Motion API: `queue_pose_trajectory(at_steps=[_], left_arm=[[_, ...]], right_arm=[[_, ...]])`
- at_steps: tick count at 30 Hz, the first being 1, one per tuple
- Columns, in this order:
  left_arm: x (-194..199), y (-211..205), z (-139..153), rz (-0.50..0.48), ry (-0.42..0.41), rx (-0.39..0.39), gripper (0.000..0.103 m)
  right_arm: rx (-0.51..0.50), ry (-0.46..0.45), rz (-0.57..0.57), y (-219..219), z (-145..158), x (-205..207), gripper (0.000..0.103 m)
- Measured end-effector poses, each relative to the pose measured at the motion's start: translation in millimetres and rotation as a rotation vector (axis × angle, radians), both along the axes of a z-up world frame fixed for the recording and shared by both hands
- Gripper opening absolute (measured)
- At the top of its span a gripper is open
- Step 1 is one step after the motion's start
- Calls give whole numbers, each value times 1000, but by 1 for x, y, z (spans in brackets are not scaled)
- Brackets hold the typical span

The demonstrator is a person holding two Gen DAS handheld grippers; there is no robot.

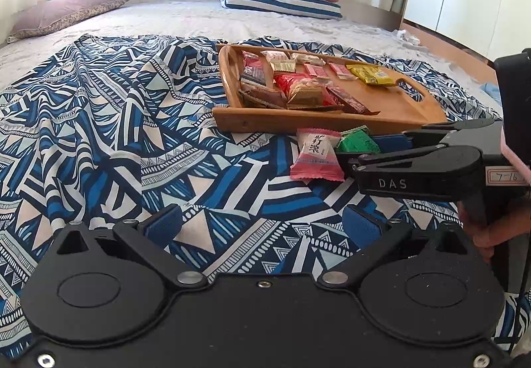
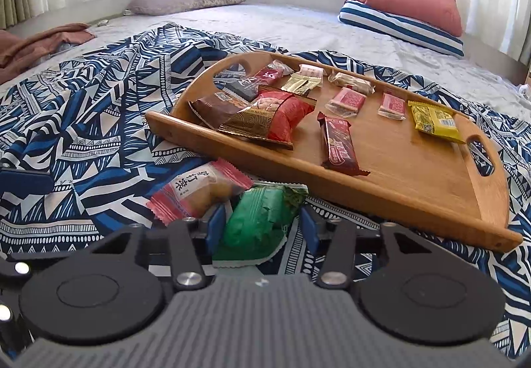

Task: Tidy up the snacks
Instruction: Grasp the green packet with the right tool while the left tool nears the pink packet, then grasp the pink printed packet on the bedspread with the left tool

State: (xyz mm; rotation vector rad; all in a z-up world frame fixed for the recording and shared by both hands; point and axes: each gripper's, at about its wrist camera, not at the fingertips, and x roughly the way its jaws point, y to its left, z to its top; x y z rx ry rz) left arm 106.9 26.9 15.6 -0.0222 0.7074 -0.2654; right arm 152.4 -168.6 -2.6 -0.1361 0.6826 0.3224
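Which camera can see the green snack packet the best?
The right wrist camera. The green packet lies close and large between the right gripper's open blue fingers. In the left wrist view the green packet looks small and far, partly hidden behind the pink packet and the right gripper.

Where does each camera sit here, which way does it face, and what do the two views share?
Left wrist: on the left hand-held gripper, open over the patterned cloth, facing the wooden tray; the right hand-held gripper and fingers gripping its handle show.
Right wrist: on the right hand-held gripper, its fingers either side of the green packet, not closed on it; tray behind.
Shared: tray, green packet, pink packet, pillows.
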Motion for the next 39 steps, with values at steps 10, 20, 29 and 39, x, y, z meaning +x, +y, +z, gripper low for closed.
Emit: queue_pose_trajectory(at_steps=[10,20,29,39], left_arm=[[6,-10,0,-15,2,-1,103],[30,-32,4,-28,-13,-18,103],[56,-75,3,-51,-126,170,97],[70,-84,-16,-97,-76,192,55]], right_arm=[[-6,8,16,-9,7,-6,39],[46,2,-54,-48,17,-28,39],[41,28,-126,-76,9,-43,39],[66,33,-159,-90,8,-53,39]])
